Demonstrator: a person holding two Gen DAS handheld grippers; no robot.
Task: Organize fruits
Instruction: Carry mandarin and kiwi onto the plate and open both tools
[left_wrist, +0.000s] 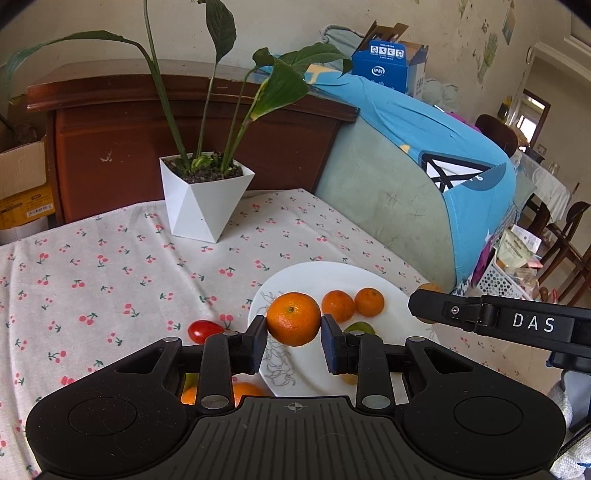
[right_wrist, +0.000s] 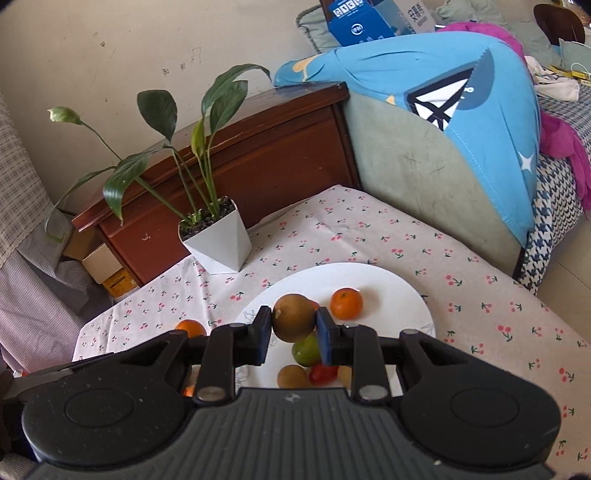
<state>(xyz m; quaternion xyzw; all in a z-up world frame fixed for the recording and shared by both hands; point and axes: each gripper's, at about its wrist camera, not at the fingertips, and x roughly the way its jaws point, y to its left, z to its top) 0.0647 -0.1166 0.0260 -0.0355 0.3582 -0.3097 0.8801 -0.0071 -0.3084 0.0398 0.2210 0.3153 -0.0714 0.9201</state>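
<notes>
Left wrist view, left to right: red tomato (left_wrist: 204, 331) on the cherry-print tablecloth (left_wrist: 110, 266), left of centre; left gripper (left_wrist: 293, 328) clamped on a large orange (left_wrist: 293, 318) over the white plate (left_wrist: 332, 275); two small oranges (left_wrist: 352, 304) on the plate, centre right. Right wrist view: potted plant (right_wrist: 218, 236), upper left; right gripper (right_wrist: 293, 325) clamped on a brown fruit (right_wrist: 293, 317) above the plate, centre; green fruit (right_wrist: 306, 350) and another tomato (right_wrist: 322, 373) lie below it.

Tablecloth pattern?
White tablecloth printed with small red cherries on green stems. The right wrist view shows it best.
</notes>
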